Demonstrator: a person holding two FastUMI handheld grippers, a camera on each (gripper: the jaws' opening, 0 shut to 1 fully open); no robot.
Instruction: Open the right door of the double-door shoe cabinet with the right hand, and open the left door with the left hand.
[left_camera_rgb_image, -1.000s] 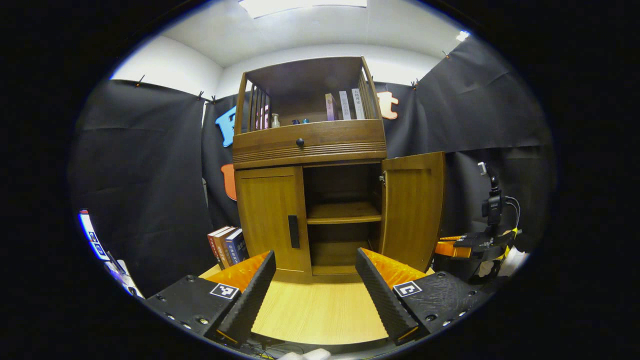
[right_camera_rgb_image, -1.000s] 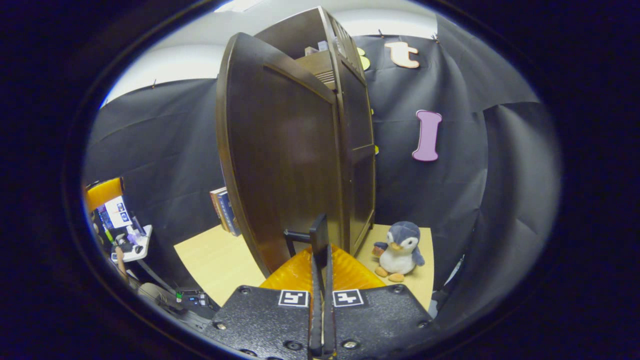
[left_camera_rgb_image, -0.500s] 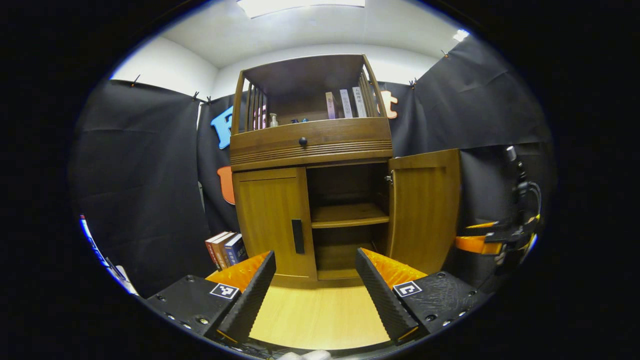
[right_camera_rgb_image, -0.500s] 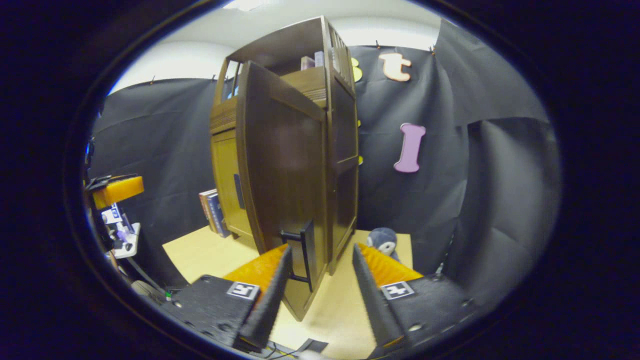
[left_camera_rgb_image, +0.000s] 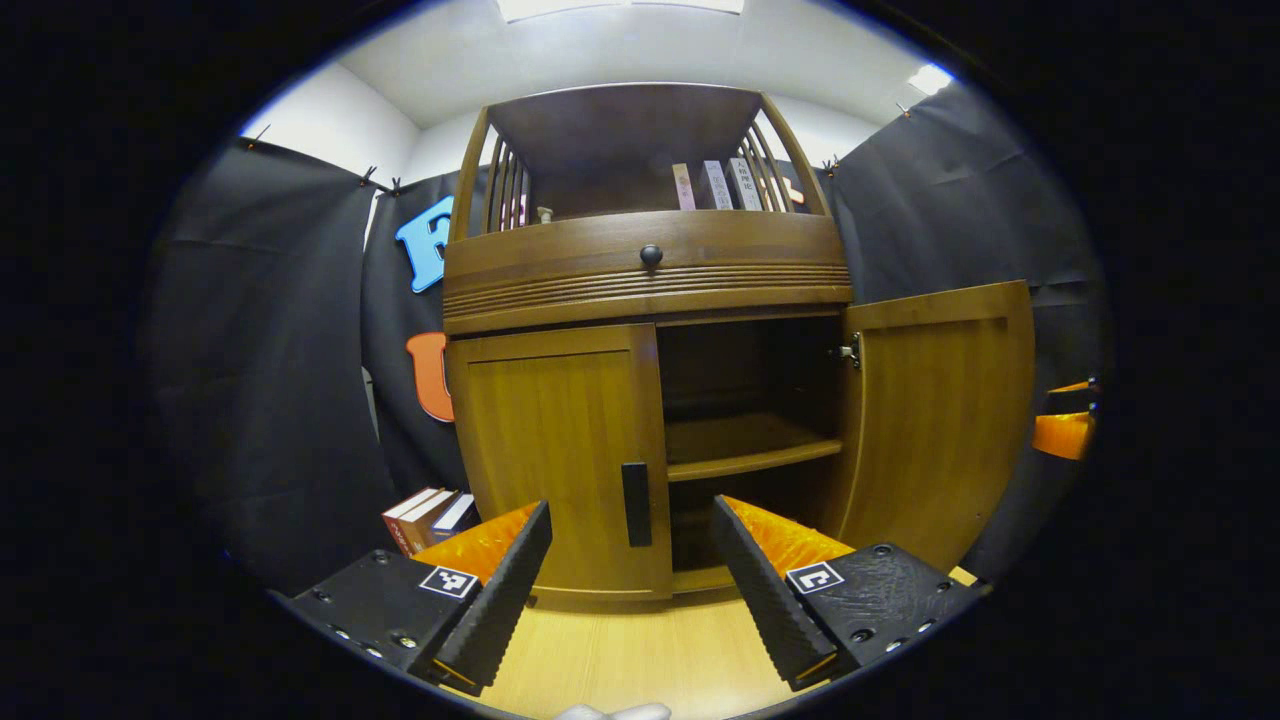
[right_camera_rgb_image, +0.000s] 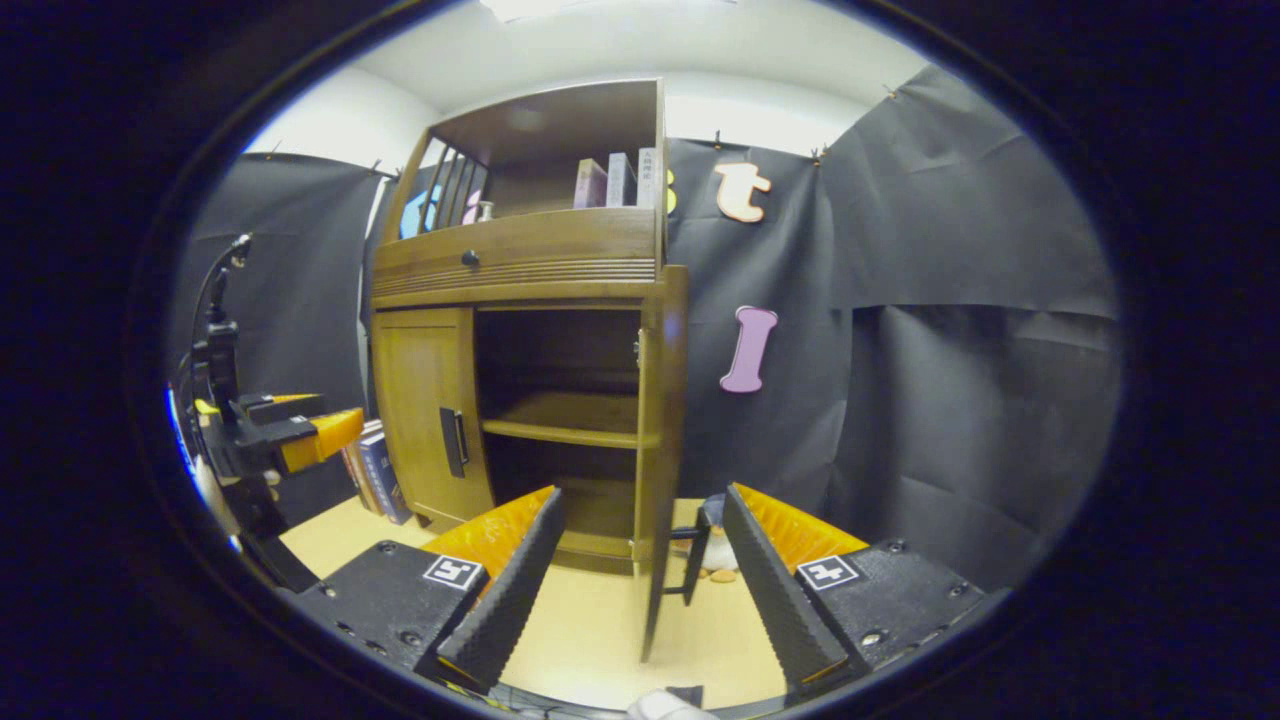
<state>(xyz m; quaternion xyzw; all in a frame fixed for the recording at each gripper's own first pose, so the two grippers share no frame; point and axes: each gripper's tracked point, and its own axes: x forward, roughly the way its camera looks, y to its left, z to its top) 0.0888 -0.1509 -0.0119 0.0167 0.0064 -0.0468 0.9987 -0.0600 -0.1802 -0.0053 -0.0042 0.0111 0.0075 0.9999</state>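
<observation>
The wooden shoe cabinet (left_camera_rgb_image: 645, 270) fills the left gripper view. Its left door (left_camera_rgb_image: 550, 450) is closed, with a black handle (left_camera_rgb_image: 636, 490) just above and between my open left gripper (left_camera_rgb_image: 632, 530), a short way off. The right door (left_camera_rgb_image: 940, 420) stands swung wide open. In the right gripper view that right door (right_camera_rgb_image: 662, 430) is seen edge-on, its handle (right_camera_rgb_image: 692, 565) between the fingers of my open right gripper (right_camera_rgb_image: 645, 510), which touch nothing. The left door (right_camera_rgb_image: 420, 410) and the left gripper (right_camera_rgb_image: 290, 430) show farther left.
The cabinet stands on a light wooden tabletop (left_camera_rgb_image: 640, 650). Books (left_camera_rgb_image: 425, 510) lean beside its left side. A plush penguin (right_camera_rgb_image: 715, 548) sits half hidden behind the open door. Inside is a bare shelf (left_camera_rgb_image: 750, 450). Black cloth walls surround the booth.
My right gripper has opened, let go of the right door's handle and swung round to face the cabinet front. My left gripper has moved closer to the left door.
</observation>
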